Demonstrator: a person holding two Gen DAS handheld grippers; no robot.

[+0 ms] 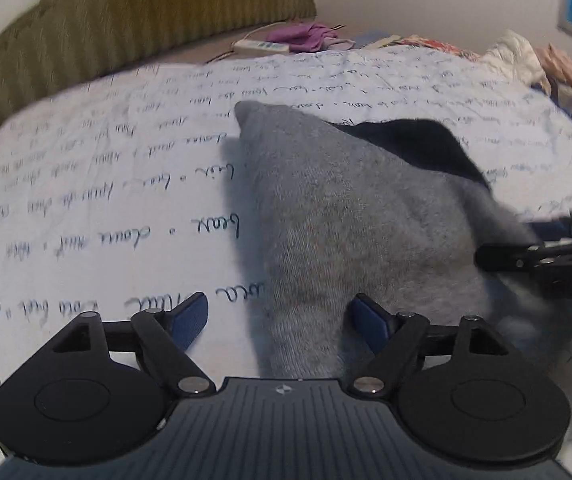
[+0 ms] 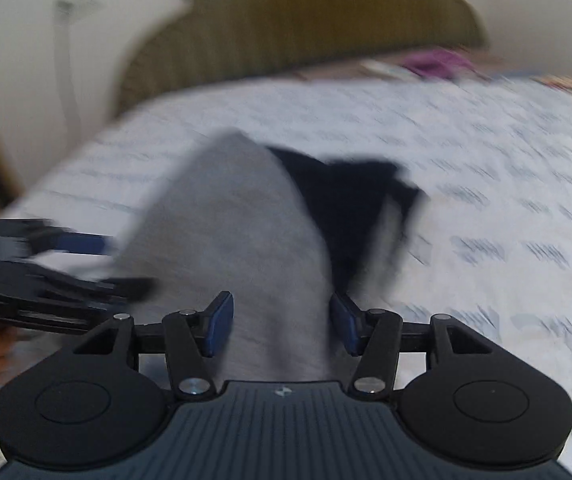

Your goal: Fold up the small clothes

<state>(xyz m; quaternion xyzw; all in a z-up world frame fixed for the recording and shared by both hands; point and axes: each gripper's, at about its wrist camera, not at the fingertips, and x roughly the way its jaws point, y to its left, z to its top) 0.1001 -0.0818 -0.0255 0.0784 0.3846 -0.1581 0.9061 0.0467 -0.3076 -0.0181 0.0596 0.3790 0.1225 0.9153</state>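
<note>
A grey garment (image 1: 337, 216) of soft knit lies on the bed, running from a pointed corner at the far end down toward both cameras. A dark navy piece (image 1: 417, 148) shows at its far right side, partly tucked under the grey fabric; whether it is lining or a separate item cannot be told. In the right wrist view the same grey cloth (image 2: 242, 240) and the dark piece (image 2: 349, 200) appear heavily blurred.

The left gripper (image 1: 282, 320) has its 2 blue pads (image 1: 188, 320) spread wide, the near end of the grey cloth lying between them without being pinched. The right gripper (image 2: 282, 324) is also spread, its fingers straddling the cloth, which passes between them.

Under everything is a white bedsheet (image 1: 98, 208) printed with lines of handwriting. Farther back stand an olive ribbed headboard (image 1: 126, 28), a white power strip (image 1: 260, 46) and a purple cloth (image 1: 305, 36). A heap of other clothes (image 1: 533, 64) sits at the far right.
</note>
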